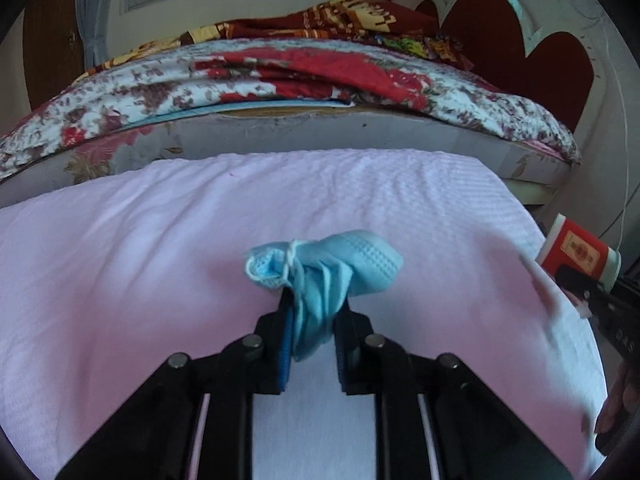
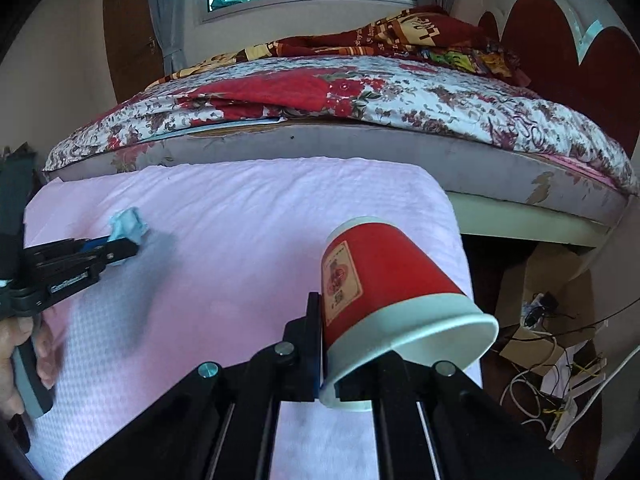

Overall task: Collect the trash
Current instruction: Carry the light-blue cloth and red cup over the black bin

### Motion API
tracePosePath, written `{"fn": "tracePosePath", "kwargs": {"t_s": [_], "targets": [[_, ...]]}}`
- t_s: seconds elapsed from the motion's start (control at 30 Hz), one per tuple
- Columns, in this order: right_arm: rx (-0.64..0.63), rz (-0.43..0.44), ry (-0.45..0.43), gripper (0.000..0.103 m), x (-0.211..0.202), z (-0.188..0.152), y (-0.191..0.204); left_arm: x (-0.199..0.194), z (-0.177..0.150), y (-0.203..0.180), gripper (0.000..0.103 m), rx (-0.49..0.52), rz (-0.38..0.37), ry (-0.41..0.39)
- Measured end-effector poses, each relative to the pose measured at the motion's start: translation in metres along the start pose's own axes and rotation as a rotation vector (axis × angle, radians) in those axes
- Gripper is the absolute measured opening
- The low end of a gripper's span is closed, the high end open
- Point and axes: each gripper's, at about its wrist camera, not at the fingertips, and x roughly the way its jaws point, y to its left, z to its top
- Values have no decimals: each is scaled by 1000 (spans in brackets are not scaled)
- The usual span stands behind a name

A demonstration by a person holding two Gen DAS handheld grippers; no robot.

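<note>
My left gripper point(image 1: 314, 304) is shut on a crumpled light blue face mask point(image 1: 324, 270) and holds it over the pink cloth point(image 1: 120, 264). It also shows at the left of the right wrist view point(image 2: 124, 246), with the mask point(image 2: 127, 227) at its tips. My right gripper point(image 2: 352, 320) is shut on a red paper cup point(image 2: 384, 292) with a white rim, tilted with its mouth toward the camera, above the cloth's right edge. The cup also shows at the right edge of the left wrist view point(image 1: 578, 252).
The pink cloth point(image 2: 240, 220) covers a low surface. Behind it stands a bed point(image 2: 360, 148) with a floral quilt point(image 1: 280, 80) and a red headboard point(image 2: 580, 48). To the right, on the floor, lie cardboard and tangled cables point(image 2: 552, 344).
</note>
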Motion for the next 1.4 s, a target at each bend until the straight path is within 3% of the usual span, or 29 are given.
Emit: {"fn": "tracePosePath", "kwargs": {"t_s": [0.3,0.73,1.4], "targets": [[5,10,-17,4,-44,-23,13,-57,-31,-21,18,80,13,-62],[5,28,-65,4,-125,-71,46,-128,-76,-44,18,89,-35,-105],[-11,5,-144,4,-258,-148,52,-215,-138,-81,18,115,-78,-144]]}}
